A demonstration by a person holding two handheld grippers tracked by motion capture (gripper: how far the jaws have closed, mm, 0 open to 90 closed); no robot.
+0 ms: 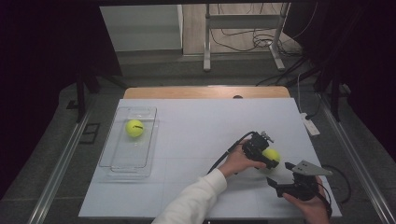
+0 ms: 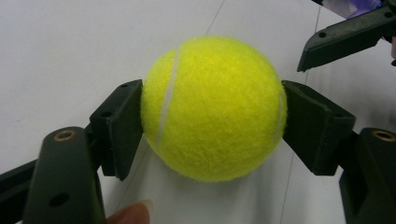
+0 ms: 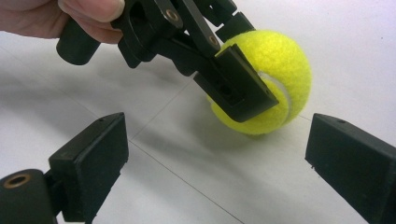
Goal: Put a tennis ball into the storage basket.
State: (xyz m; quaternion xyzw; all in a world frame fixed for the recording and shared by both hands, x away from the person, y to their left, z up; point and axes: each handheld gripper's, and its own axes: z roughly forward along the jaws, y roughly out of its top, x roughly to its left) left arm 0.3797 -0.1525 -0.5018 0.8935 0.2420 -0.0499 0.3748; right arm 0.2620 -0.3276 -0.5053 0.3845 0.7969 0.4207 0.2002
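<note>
A yellow tennis ball (image 1: 272, 154) sits low on the white table (image 1: 196, 140) at the right, and my left gripper (image 1: 269, 157) is shut on it. In the left gripper view the ball (image 2: 215, 107) is squeezed between both black pads (image 2: 123, 126). My right gripper (image 1: 279, 171) stands open just in front of the ball, with nothing between its jaws. In the right gripper view its two pads (image 3: 100, 149) stand wide apart, and the gripped ball (image 3: 280, 70) lies beyond them. A second tennis ball (image 1: 134, 128) lies in a clear tray (image 1: 116, 163) at the left.
A white power strip (image 1: 310, 123) lies at the table's right edge. Cables trail from both grippers. A wooden strip (image 1: 205, 92) runs along the table's far edge, with a metal stand (image 1: 243, 21) on the floor beyond. A white sleeve (image 1: 196, 198) comes in from the bottom.
</note>
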